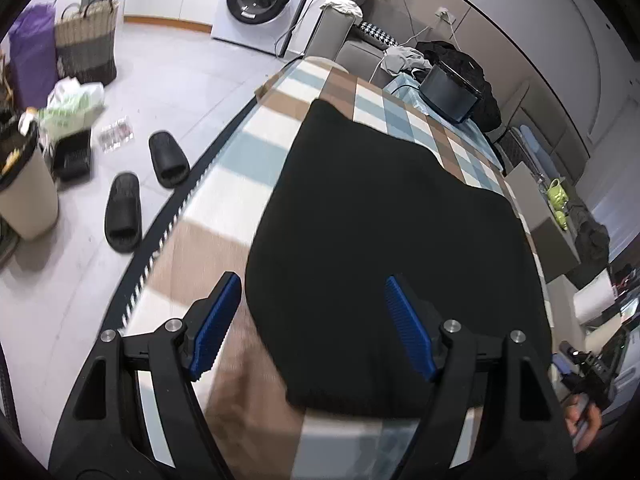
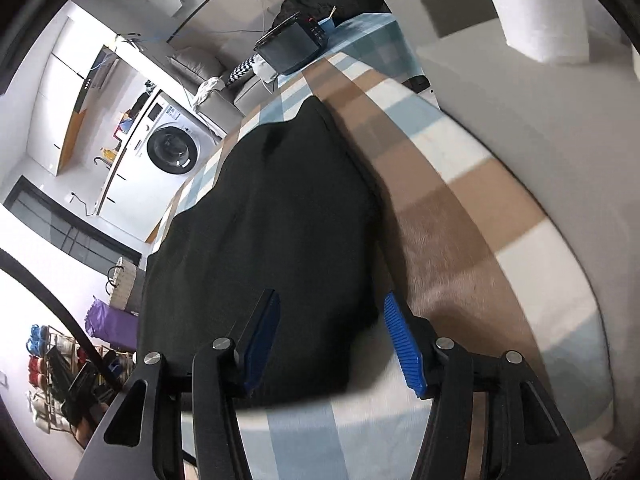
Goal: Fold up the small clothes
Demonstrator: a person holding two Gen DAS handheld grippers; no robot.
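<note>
The black cloth (image 1: pixel 384 216) lies flat on the checked tabletop (image 1: pixel 224 184), long way toward 12 o'clock, its near edge under the spread, empty left gripper (image 1: pixel 316 324) and right gripper (image 2: pixel 328 340).

Left claw (image 1: pixel 312 320) angled downward, blue pads (image 1: pixel 408 328) spread wide, nothing pinched between. Right claw (image 2: pixel 332 340) likewise tilted down, parted somewhat narrower, pads (image 2: pixel 400 344) pressing on nothing. A bare hand (image 1: pixel 582 420) at the left view's lower right edge.

White tile floor (image 1: pixel 180 76), washing machine (image 1: pixel 260 0), grey sofa (image 1: pixel 352 48), 2 black slippers (image 1: pixel 124 212).
</note>
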